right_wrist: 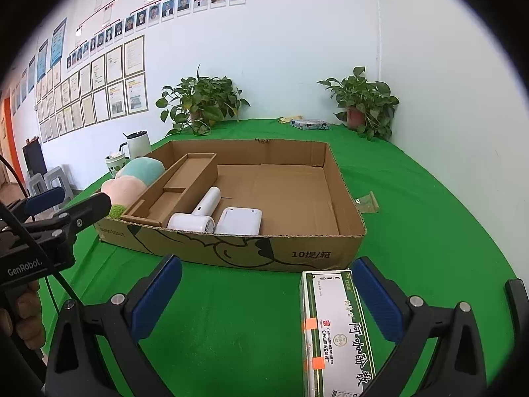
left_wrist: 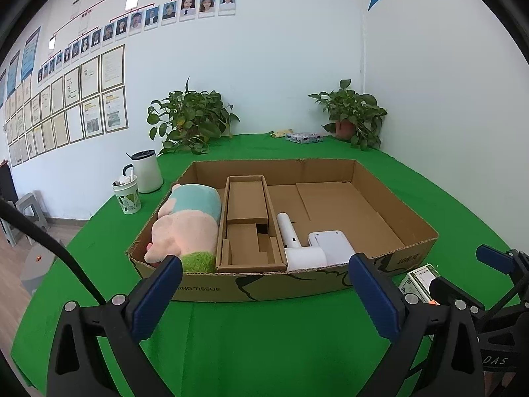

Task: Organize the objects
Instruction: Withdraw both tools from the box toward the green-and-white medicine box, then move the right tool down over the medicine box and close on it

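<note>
A shallow cardboard tray box [left_wrist: 251,289] [right_wrist: 291,254] sits on the green table. Inside lie a pink and teal plush toy [left_wrist: 188,228] [right_wrist: 132,178], a cardboard insert [left_wrist: 248,225] [right_wrist: 178,188], a white handheld fan [left_wrist: 294,241] [right_wrist: 198,215] and a white device [left_wrist: 330,244] [right_wrist: 239,220]. A green and white medicine box [right_wrist: 334,327] [left_wrist: 418,279] lies on the table in front of the tray. My right gripper [right_wrist: 264,294] is open, its right finger beside the medicine box. My left gripper [left_wrist: 264,292] is open and empty before the tray's front wall.
Two potted plants [left_wrist: 190,115] [left_wrist: 353,112] stand at the back by the wall. A white kettle [left_wrist: 147,172] and a patterned cup [left_wrist: 127,195] stand left of the tray. A tissue pack [left_wrist: 304,138] lies at the back. A clear wrapper [right_wrist: 367,202] lies right of the tray.
</note>
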